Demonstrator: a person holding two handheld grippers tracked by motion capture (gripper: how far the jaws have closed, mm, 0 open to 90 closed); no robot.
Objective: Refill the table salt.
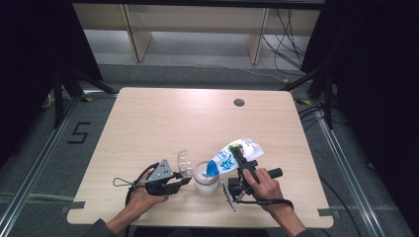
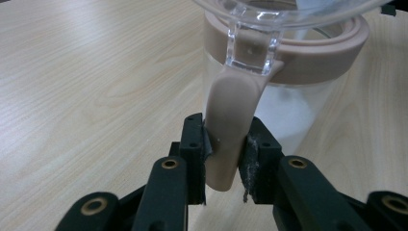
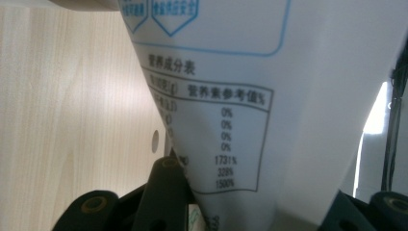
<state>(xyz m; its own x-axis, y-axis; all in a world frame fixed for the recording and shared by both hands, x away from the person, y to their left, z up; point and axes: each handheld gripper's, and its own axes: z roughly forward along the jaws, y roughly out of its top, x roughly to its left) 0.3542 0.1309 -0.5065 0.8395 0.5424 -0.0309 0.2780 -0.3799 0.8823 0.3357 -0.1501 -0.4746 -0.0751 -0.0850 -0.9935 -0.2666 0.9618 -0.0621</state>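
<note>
A clear jar point(image 1: 206, 178) with a beige rim band point(image 2: 308, 53) stands near the table's front edge. Its clear lid point(image 1: 185, 162) is flipped open to the left. My left gripper point(image 1: 184, 180) lies beside the jar and is shut on the beige tab point(image 2: 231, 120) that hangs from the rim; in the left gripper view the gripper point(image 2: 226, 149) pinches the tab from both sides. My right gripper point(image 1: 240, 160) is shut on a white and blue bag point(image 1: 236, 152), tilted with its blue corner over the jar's mouth. The bag point(image 3: 250, 96) with its printed table sits between the jaws of the right gripper point(image 3: 255, 190).
The light wooden table point(image 1: 173, 118) has a small round hole point(image 1: 239, 102) at the back right. Dark curtains flank both sides, and wooden furniture legs and cables lie beyond the far edge. The person's hands come in from the front edge.
</note>
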